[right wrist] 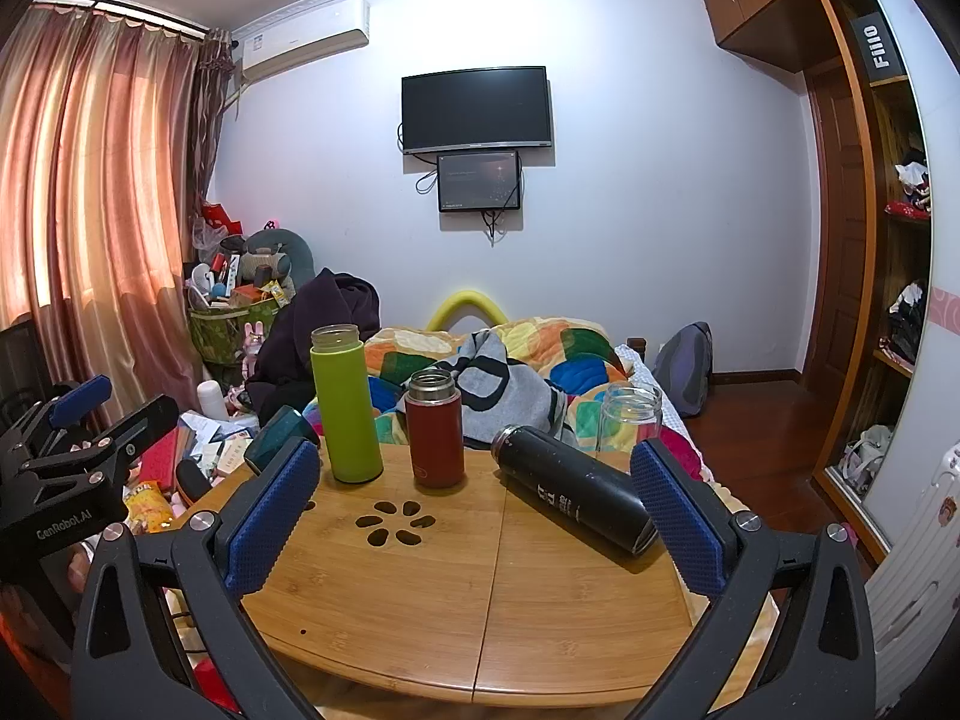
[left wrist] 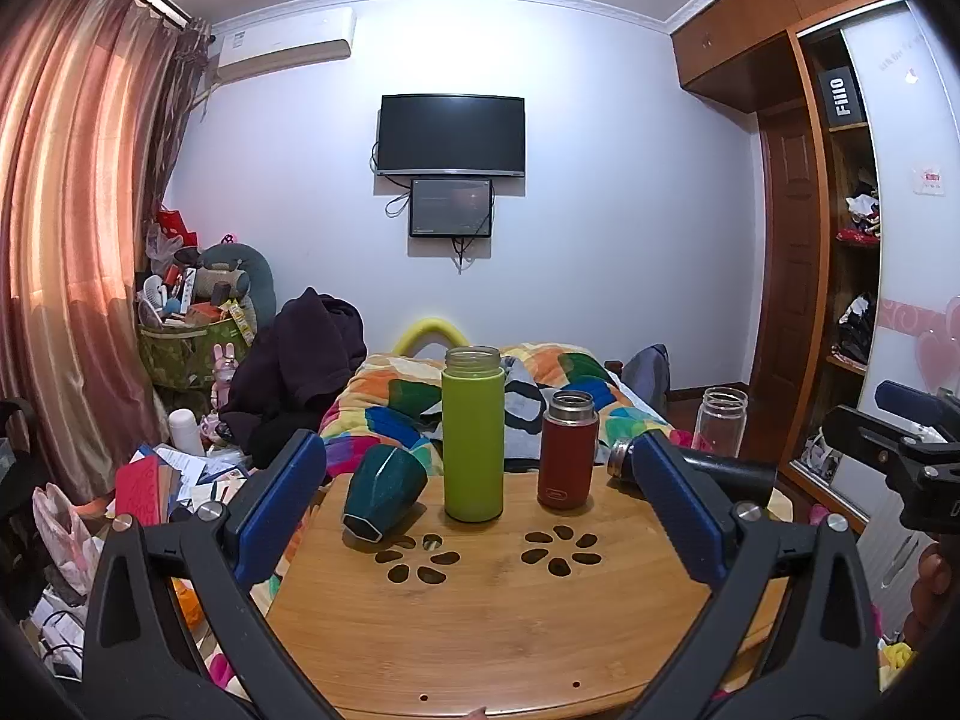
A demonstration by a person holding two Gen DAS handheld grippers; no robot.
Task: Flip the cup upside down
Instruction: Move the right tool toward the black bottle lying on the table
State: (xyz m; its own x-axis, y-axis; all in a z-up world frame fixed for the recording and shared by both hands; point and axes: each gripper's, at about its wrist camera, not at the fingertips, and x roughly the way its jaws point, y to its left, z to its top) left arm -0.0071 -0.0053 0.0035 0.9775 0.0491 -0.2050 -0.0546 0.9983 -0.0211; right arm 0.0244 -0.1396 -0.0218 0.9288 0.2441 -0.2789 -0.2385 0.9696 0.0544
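A: Quick pass, left to right. Round bamboo table [left wrist: 480, 618] with flower-shaped cutouts. Far left on it, the dark green faceted ceramic-looking cup [left wrist: 384, 489], lying tilted on its side, base toward us, mouth facing away.

B: Then?

A: Tall lime-green bottle with no lid [left wrist: 473, 435], upright. Short red steel-necked flask [left wrist: 567, 450], upright. Black metal flask [right wrist: 570, 489] lying on its side. Clear glass jar [right wrist: 630, 417] at the far right edge.

B: Grippers?

A: Left gripper [left wrist: 480, 501]: blue pads wide apart, holding nothing, hanging short of the table's near side. Right gripper [right wrist: 474, 507]: same, spread wide and empty.

B: So the cup's the target. How does it handle?

A: My guess: stiff, moderately heavy, glazed so a bit slick, chips if dropped. The facets should help, flat faces for the pads. I'd clamp across the mid-body on two opposite facets, not the narrow base, then rotate mouth-down.

B: Risk?

A: It sits near the table's left edge and just beside the lime bottle; a nudge could roll it off or bump the bottle.
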